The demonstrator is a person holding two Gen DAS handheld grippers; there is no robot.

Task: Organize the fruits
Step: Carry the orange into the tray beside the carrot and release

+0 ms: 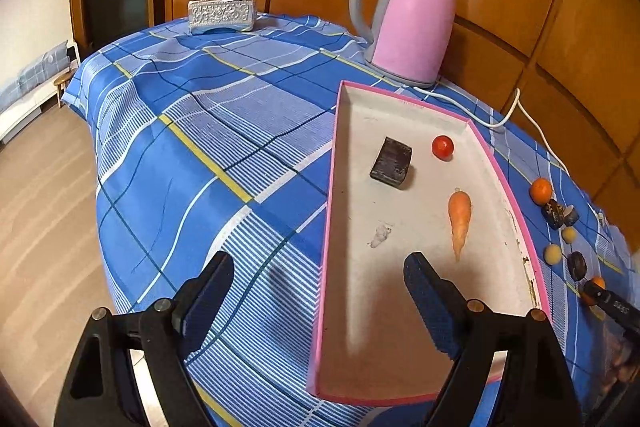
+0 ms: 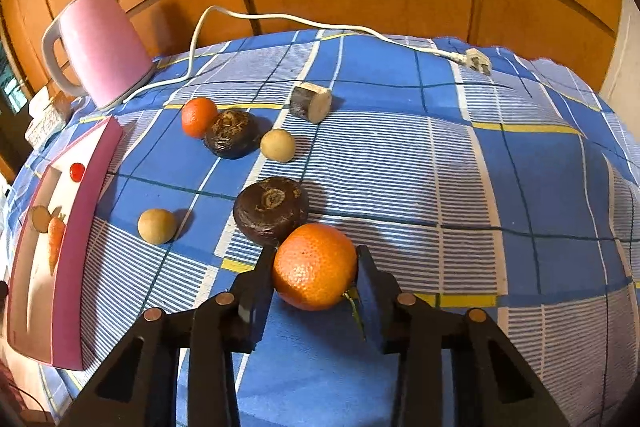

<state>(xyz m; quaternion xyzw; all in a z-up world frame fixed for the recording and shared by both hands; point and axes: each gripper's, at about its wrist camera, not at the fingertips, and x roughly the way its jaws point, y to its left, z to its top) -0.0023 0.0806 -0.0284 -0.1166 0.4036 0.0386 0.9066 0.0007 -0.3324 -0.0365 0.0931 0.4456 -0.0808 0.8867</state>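
My right gripper (image 2: 316,254) is shut on an orange mandarin (image 2: 315,267), which rests on the blue checked cloth. Touching it from behind is a dark round fruit (image 2: 271,209). Further back lie a second mandarin (image 2: 199,117), another dark fruit (image 2: 231,134), two pale round fruits (image 2: 277,145) (image 2: 157,225) and a cut stub (image 2: 311,101). My left gripper (image 1: 320,259) stands open, with nothing between its fingers, over the left rim of the pink-edged tray (image 1: 400,99). The tray holds a carrot (image 1: 459,223), a cherry tomato (image 1: 443,147) and a dark block (image 1: 391,161).
A pink kettle (image 1: 412,23) stands behind the tray, its white cord and plug (image 2: 478,61) trailing over the cloth. A tissue box (image 1: 222,11) sits at the far left corner. Wooden panels back the table; its left edge drops to the floor.
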